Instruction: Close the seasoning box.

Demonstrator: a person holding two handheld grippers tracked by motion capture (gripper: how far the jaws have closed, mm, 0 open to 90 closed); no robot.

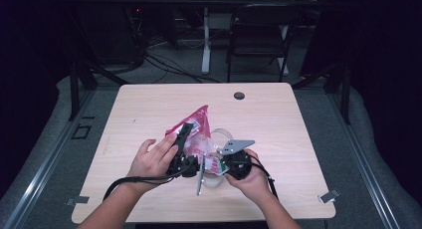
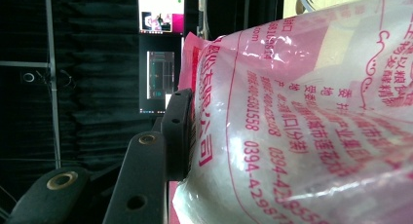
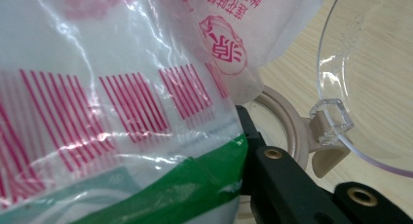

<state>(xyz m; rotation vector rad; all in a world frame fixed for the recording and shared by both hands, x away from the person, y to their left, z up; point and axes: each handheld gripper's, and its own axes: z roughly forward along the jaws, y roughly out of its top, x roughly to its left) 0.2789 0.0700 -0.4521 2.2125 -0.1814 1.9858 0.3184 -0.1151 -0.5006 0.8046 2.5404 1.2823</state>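
My right hand curled at five o'clock, right gripper pinching the pink printed bag, my left hand flat-fingered at seven, left gripper clamping the bag's side, clear lidded container just beyond at table centre

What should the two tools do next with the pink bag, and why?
Probably tip the pink bag a bit more toward the open clear container. Both the left tool and right tool grip the bag, and its lid is flipped open right beside it.
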